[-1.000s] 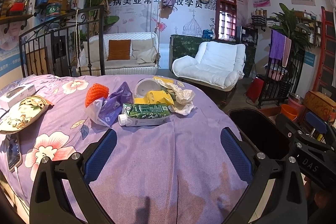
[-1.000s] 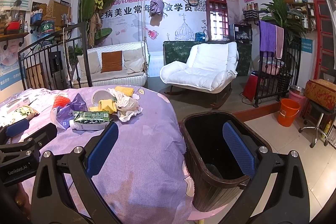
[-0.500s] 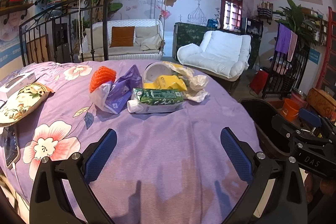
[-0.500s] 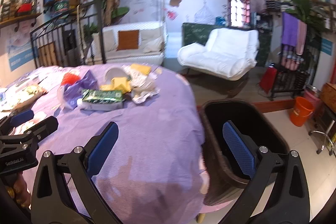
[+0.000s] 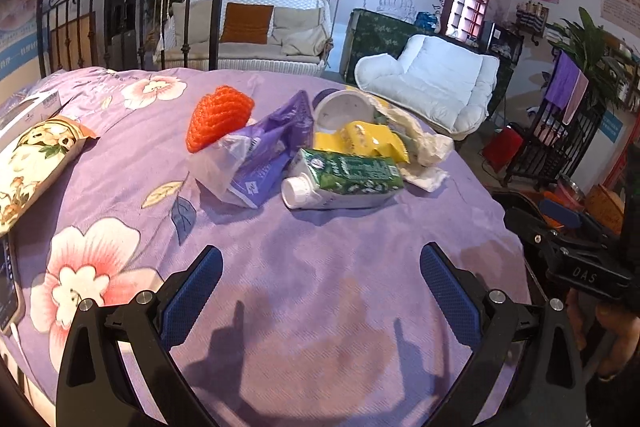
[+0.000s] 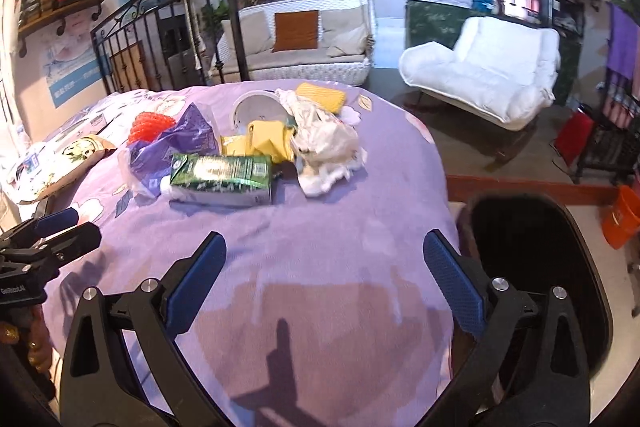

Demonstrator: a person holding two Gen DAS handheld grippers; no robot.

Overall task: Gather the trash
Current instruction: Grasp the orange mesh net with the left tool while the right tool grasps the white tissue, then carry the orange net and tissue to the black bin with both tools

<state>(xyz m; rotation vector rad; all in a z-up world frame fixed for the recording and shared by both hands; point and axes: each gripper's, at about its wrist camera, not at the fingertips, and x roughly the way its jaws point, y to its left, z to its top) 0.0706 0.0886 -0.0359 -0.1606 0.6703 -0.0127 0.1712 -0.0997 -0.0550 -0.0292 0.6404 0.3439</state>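
Both claws, left claw [image 5: 320, 277] and right claw [image 6: 324, 267], stood apart and empty, the right having just narrowed slightly. The trash pile, green carton [image 5: 352, 177] nearest, lay farther along the purple bedspread [image 5: 320, 259]; black bin [image 6: 560, 267] stood right.

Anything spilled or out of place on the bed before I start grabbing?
No spill shows. The odd part is the trash heap on the purple bedspread: green carton on its side, crumpled tissue, purple wrapper. The black bin stands beside the bed.

White cup [image 5: 345, 109] half behind yellow wrappers [image 5: 362, 141]; bin [image 6: 560, 267] partly behind gripper finger.
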